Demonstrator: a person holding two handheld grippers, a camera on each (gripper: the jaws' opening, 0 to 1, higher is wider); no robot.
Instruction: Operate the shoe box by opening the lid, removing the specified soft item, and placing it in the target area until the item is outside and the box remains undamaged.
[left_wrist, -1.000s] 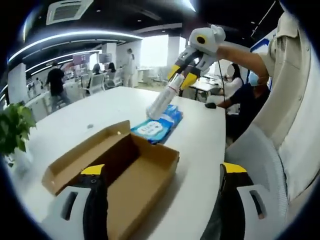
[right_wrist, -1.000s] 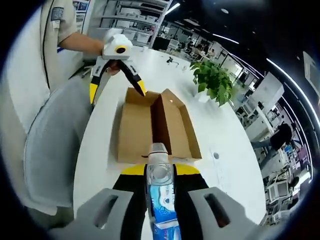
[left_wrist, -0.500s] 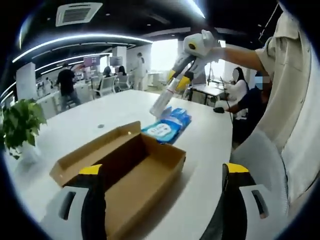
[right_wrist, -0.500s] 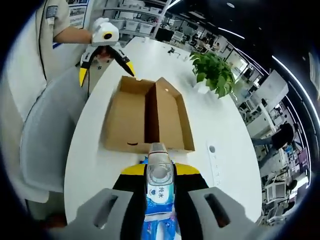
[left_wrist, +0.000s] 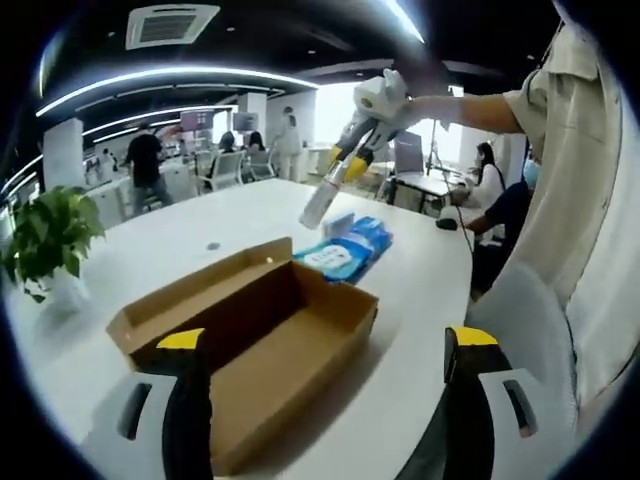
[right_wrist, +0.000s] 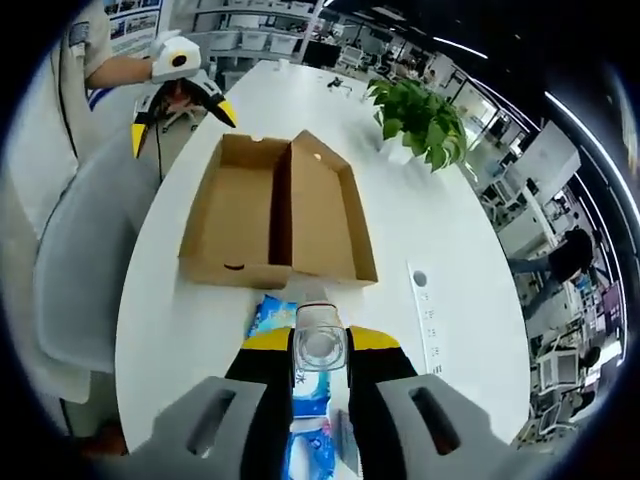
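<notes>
Right gripper (right_wrist: 320, 350): my jaws clamp a clear plastic bottle (right_wrist: 320, 345), bottom centre.
Left gripper (left_wrist: 325, 375): my jaws spread wide, holding nothing.
Open brown cardboard shoe box (left_wrist: 265, 335): frame centre, lid folded back.
Blue soft wipes pack (left_wrist: 345, 250): on white table (left_wrist: 420, 300), just beyond box.

I work at a long white table (left_wrist: 190, 235) in an open office. A potted plant (left_wrist: 48, 236) stands on it. Curved light strips (left_wrist: 170, 78) and an air vent (left_wrist: 170, 22) cross the dark ceiling; bright windows (left_wrist: 335, 110) glow beyond distant desks.
</notes>
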